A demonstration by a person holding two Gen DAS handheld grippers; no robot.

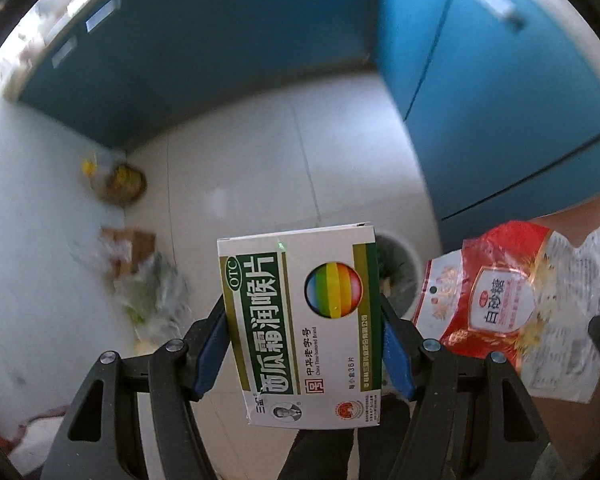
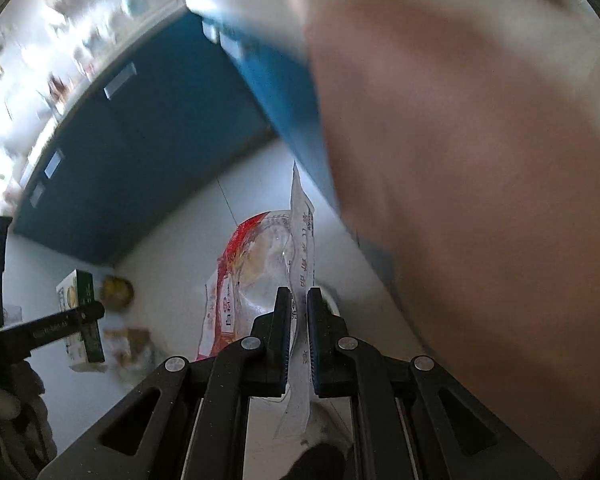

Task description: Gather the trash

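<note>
My left gripper (image 1: 302, 332) is shut on a white and green medicine box (image 1: 300, 324) with a rainbow disc, its blue pads pressing the box's two sides. Behind the box's right edge stands a round white trash bin (image 1: 400, 272) on the floor. My right gripper (image 2: 299, 332) is shut on a red and clear plastic sugar bag (image 2: 260, 264), which sticks up between its pads. The same sugar bag (image 1: 512, 304) hangs at the right of the left wrist view. The medicine box (image 2: 82, 312) and one left finger (image 2: 56, 326) show at the left of the right wrist view.
Blue cabinets (image 1: 220, 52) line the far wall and a blue cabinet side (image 1: 500, 112) stands at right. Bags and a cardboard box (image 1: 132, 264) lie by the white wall at left, with a basket (image 1: 122, 182) in the corner. A blurred bare limb (image 2: 480, 160) fills the right.
</note>
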